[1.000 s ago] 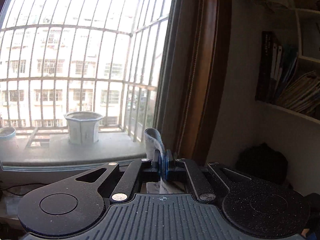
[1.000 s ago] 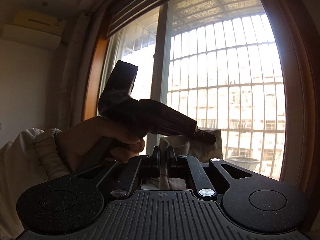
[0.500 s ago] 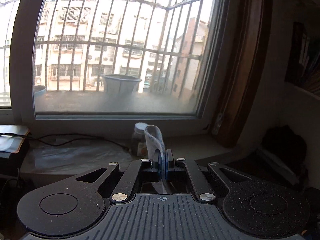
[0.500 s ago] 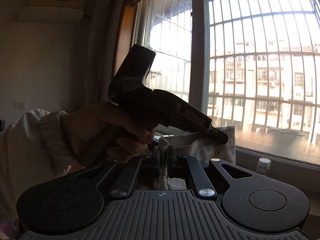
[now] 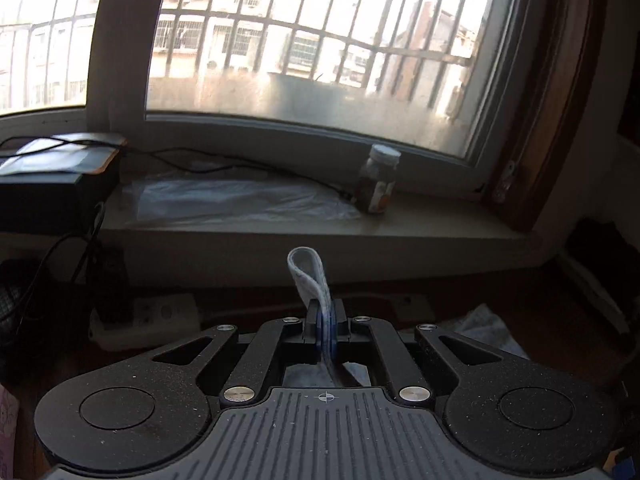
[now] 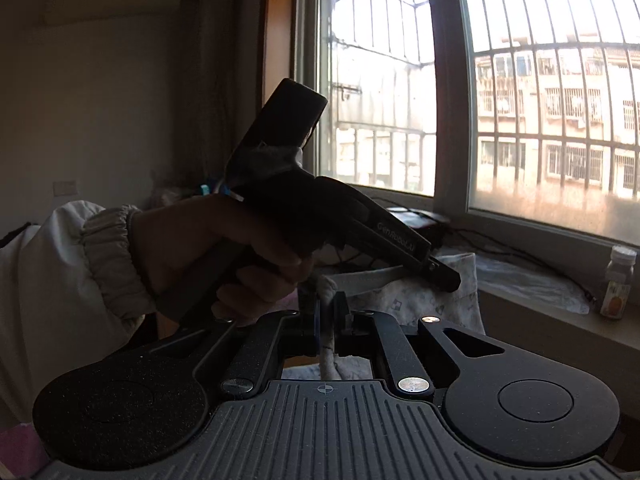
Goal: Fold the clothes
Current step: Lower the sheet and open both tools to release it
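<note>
A pale printed garment (image 6: pixel 416 300) hangs stretched between my two grippers. In the right wrist view my right gripper (image 6: pixel 329 312) is shut on a bunched white edge of it. A hand (image 6: pixel 224 248) in a white sleeve holds the left gripper (image 6: pixel 442 274) just ahead, and its tip pinches the garment's top hem. In the left wrist view my left gripper (image 5: pixel 325 314) is shut on the hem, and a loop of fabric (image 5: pixel 306 276) stands up above the jaws. More of the cloth (image 5: pixel 486 328) shows low on the right.
A barred window (image 5: pixel 304 60) fills the back. On its sill (image 5: pixel 320 232) lie a clear plastic bag (image 5: pixel 240 200) and a small jar (image 5: pixel 378 178). A black box (image 5: pixel 52 176) with cables sits left, with a power strip (image 5: pixel 152 316) below it.
Both grippers have sunk and tipped downward with the garment still held. The window bars rose in both views, and the sill, jar and power strip came into sight.
</note>
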Demonstrator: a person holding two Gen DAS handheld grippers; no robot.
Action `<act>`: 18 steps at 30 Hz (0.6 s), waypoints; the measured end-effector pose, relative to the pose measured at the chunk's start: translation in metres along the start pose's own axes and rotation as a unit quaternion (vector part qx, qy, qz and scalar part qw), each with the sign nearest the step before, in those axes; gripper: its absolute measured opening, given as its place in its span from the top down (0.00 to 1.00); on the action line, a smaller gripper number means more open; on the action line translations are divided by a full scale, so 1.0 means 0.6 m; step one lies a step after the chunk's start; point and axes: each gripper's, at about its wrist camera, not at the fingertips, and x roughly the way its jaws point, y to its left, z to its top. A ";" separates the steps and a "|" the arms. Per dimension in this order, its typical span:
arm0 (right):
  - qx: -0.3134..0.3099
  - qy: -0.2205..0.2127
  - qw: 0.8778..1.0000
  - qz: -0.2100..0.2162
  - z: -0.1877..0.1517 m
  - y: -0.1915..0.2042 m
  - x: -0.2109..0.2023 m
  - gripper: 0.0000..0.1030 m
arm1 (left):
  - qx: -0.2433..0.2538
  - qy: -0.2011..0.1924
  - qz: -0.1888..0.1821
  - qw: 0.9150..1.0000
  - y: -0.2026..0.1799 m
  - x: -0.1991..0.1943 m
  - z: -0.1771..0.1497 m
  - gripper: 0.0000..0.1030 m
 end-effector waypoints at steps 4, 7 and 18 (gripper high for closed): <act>0.014 0.036 0.999 0.006 -0.042 0.007 0.078 0.93 | -0.017 0.034 0.025 0.999 0.065 0.039 -0.059 0.95; 0.037 0.076 0.996 0.016 -0.074 0.007 0.129 0.90 | -0.025 0.056 0.041 0.997 0.096 0.060 -0.094 0.90; 0.015 0.119 0.993 -0.015 -0.088 -0.022 0.123 0.81 | -0.010 0.020 0.060 0.998 0.090 0.001 -0.066 0.62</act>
